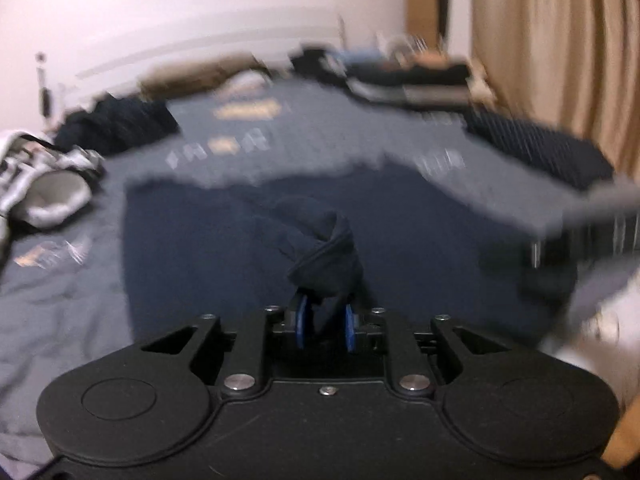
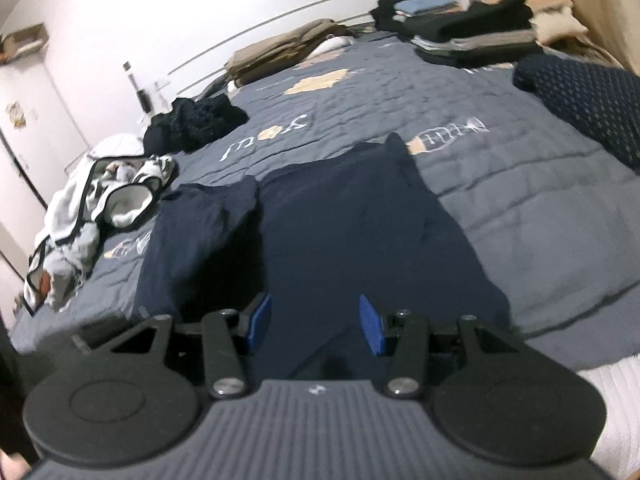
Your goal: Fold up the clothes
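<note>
Left claw (image 1: 325,322): narrow gap, a bunched fold of the navy garment (image 1: 324,252) between its blue pads; blur hides whether they press it.
Right claw (image 2: 316,326): about half open, pads clear of the cloth.
Navy garment: spread on the bed (image 2: 500,184), at 12 o'clock from the right claw.
Folded stack (image 2: 472,36): 1 o'clock, far.
White clothes (image 2: 100,208): 10 o'clock.

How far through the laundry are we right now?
Done: folded stacks sit at the far corner of the bed. In hand: the navy garment is spread flat; the left gripper has a bunch of it between its pads, and the right gripper is open over its near edge. Left: the white pile and dark heap.
</note>
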Action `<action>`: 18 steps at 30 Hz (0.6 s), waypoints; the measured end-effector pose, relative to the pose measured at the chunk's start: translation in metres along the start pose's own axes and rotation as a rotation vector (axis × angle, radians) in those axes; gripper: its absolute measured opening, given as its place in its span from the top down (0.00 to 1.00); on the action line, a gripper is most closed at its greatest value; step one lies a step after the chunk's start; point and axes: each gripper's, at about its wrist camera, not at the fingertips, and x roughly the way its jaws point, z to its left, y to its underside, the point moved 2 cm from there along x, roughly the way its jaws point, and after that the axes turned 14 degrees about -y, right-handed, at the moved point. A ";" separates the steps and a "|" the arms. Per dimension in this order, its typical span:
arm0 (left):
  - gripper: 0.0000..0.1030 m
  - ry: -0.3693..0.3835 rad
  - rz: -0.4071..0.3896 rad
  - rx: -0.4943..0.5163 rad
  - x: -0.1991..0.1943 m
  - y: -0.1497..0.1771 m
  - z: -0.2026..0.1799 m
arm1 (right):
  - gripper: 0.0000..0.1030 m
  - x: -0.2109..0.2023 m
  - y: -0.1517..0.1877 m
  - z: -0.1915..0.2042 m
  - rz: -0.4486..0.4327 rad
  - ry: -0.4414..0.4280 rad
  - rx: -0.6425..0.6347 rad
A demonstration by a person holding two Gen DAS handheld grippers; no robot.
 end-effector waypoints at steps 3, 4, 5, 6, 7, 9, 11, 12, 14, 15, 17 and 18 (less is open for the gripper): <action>0.56 0.054 0.011 0.019 -0.011 0.004 -0.005 | 0.53 0.000 0.002 -0.010 0.007 -0.025 0.051; 0.50 0.077 -0.002 0.022 -0.019 0.002 -0.004 | 0.53 0.000 0.003 -0.013 0.010 -0.044 0.075; 0.48 0.100 -0.019 0.014 -0.028 0.001 -0.001 | 0.53 0.000 0.003 -0.014 0.011 -0.080 0.106; 0.40 0.119 -0.034 -0.007 -0.036 -0.002 0.004 | 0.53 0.000 0.004 -0.016 0.012 -0.116 0.136; 0.34 0.137 -0.045 -0.033 -0.043 -0.005 0.011 | 0.53 0.000 0.004 -0.015 0.007 -0.150 0.165; 0.33 0.130 -0.079 -0.089 -0.052 -0.012 0.028 | 0.53 0.001 0.003 -0.014 -0.008 -0.207 0.211; 0.31 0.089 -0.106 -0.154 -0.054 -0.017 0.050 | 0.53 0.003 0.003 -0.012 -0.015 -0.230 0.226; 0.30 0.072 -0.107 -0.185 -0.052 -0.019 0.060 | 0.53 0.006 0.004 -0.009 -0.014 -0.234 0.225; 0.30 0.038 -0.101 -0.251 -0.048 -0.020 0.080 | 0.53 0.012 0.006 -0.003 -0.009 -0.244 0.219; 0.30 0.022 -0.090 -0.289 -0.044 -0.018 0.089 | 0.53 0.016 0.008 -0.001 -0.002 -0.251 0.219; 0.29 -0.001 -0.066 -0.363 -0.039 -0.016 0.105 | 0.53 0.026 0.011 0.005 0.015 -0.267 0.228; 0.29 0.000 -0.053 -0.398 -0.037 -0.015 0.113 | 0.53 0.031 0.012 0.007 0.018 -0.274 0.231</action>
